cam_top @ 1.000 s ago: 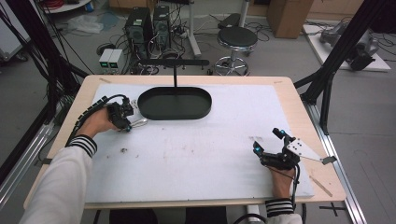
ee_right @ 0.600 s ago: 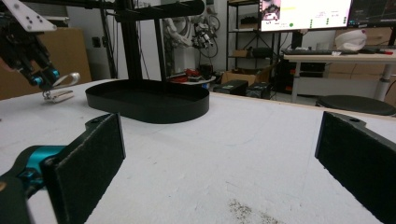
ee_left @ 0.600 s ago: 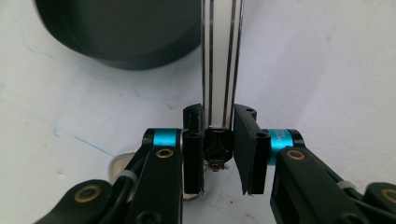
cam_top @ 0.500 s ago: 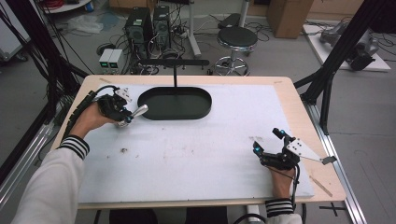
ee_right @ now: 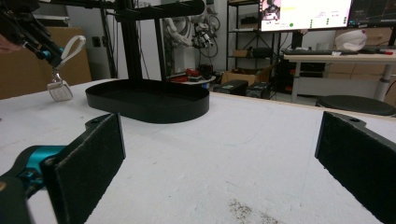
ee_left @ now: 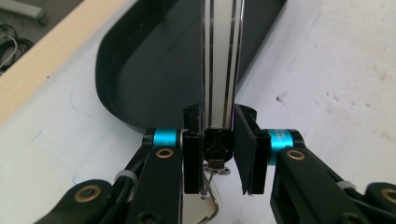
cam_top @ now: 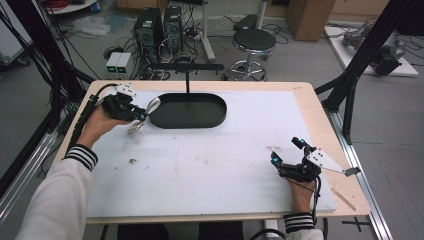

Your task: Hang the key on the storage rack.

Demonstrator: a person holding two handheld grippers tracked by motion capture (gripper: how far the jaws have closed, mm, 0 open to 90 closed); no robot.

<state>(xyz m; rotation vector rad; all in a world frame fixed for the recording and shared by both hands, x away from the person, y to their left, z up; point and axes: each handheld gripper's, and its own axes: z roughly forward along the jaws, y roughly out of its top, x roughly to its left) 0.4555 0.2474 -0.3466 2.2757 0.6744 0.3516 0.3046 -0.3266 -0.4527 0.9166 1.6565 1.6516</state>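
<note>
My left gripper (cam_top: 137,116) hovers at the back left of the table, shut on a white strap (cam_top: 152,104) with a small silvery tag (cam_top: 134,126) hanging from its clip. In the left gripper view the pads (ee_left: 245,144) pinch the strap (ee_left: 222,56) just above the black clip, and the strap runs out over the black oval tray (ee_left: 154,70). The tray (cam_top: 220,112) lies right beside that gripper. My right gripper (cam_top: 285,150) rests low at the front right, open and holding nothing; its wide-apart pads (ee_right: 88,158) face the tray (ee_right: 187,109), the far-off strap (ee_right: 72,46) and its dangling tag (ee_right: 60,89).
A black stand with a crossbar (cam_top: 187,66) rises behind the tray. A white mat (cam_top: 215,165) with small dirt specks covers the wooden table. A stool (cam_top: 255,40), computer cases and cables are on the floor beyond the far edge.
My left gripper has risen from the mat with the strap and tag and shifted slightly toward the tray's left end. The right gripper has stayed where it was.
</note>
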